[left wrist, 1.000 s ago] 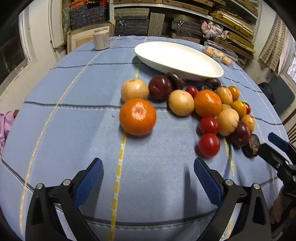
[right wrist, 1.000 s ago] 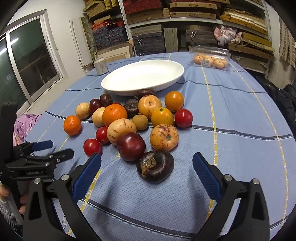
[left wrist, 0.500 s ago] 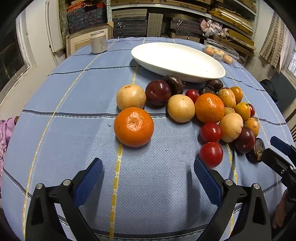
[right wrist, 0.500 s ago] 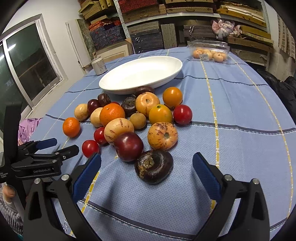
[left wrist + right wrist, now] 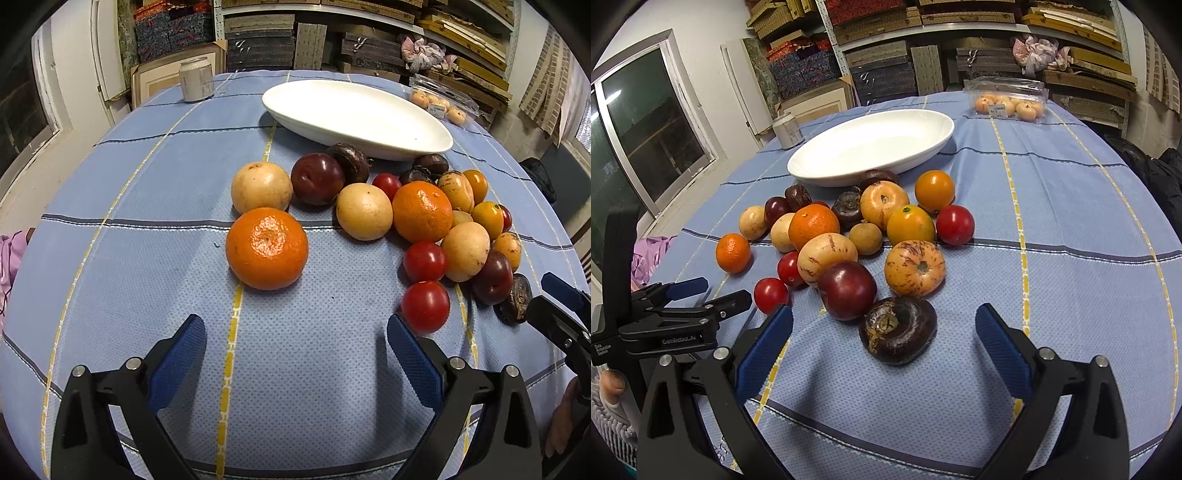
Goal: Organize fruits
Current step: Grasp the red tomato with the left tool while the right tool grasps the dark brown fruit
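Several fruits lie in a loose pile on the blue tablecloth, in front of an empty white oval dish [image 5: 354,114] [image 5: 871,147]. An orange mandarin [image 5: 266,248] [image 5: 733,253] sits apart at the pile's left end. My left gripper [image 5: 295,350] is open and empty, just short of that mandarin, with a red tomato [image 5: 425,306] by its right finger. My right gripper [image 5: 884,343] is open too; a dark brown wrinkled fruit [image 5: 897,330] rests between its fingertips, untouched, and a dark red plum [image 5: 847,290] lies just beyond. Each gripper shows at the edge of the other's view.
A metal can [image 5: 196,79] [image 5: 788,130] stands at the table's far left. A clear plastic box of small pale fruits [image 5: 1008,99] [image 5: 439,103] sits at the far right. Shelves of boxes fill the back wall. A person's hand [image 5: 611,387] holds the left gripper.
Both grippers have edged forward towards the fruit. The mandarin and the dark wrinkled fruit now lie closer to the open fingers. No fruit has moved.
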### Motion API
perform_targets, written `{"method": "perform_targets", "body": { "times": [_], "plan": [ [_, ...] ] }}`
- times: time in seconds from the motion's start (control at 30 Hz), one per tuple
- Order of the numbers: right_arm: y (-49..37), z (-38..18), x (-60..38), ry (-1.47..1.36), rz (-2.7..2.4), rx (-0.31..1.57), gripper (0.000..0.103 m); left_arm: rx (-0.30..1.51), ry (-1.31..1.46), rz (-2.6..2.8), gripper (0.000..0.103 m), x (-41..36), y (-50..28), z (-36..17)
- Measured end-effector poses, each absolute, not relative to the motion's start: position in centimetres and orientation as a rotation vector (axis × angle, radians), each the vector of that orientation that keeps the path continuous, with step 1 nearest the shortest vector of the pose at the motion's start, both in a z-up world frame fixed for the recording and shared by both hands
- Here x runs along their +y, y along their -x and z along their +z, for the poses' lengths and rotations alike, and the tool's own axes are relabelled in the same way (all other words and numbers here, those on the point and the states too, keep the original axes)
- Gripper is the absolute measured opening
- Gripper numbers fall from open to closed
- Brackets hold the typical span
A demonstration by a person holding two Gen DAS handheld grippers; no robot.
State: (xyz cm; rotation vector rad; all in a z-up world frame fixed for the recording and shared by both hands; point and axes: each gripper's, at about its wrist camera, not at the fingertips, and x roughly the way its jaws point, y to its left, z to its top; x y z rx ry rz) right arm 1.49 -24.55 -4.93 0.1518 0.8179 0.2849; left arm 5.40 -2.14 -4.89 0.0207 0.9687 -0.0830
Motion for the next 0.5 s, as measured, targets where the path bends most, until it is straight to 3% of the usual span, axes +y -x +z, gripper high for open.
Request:
{"method": "perform_targets", "body": {
  "times": [0.23,0.3,0.37,0.5],
  "plan": [
    [-1.7,-5.1,-24.4,-0.146,0.286,0.83,0.098,0.942,-0.073,-0.151,0.1,-3.8,-4.9,-4.6],
    [-2.0,-5.3,-24.2,-0.137,0.295,0.847,0.093,0.944,-0.076,-0.173,0.1,-4.2,-5.0,-4.7],
    [-2.3,-5.7,-23.8,-0.126,0.309,0.872,0.077,0.959,-0.067,-0.219,0.1,-4.9,-5.3,-4.8],
    [-2.8,-6.1,-23.8,-0.142,0.313,0.904,0.075,0.953,-0.091,-0.255,0.1,-5.9,-5.3,-4.9]
  ]
}}
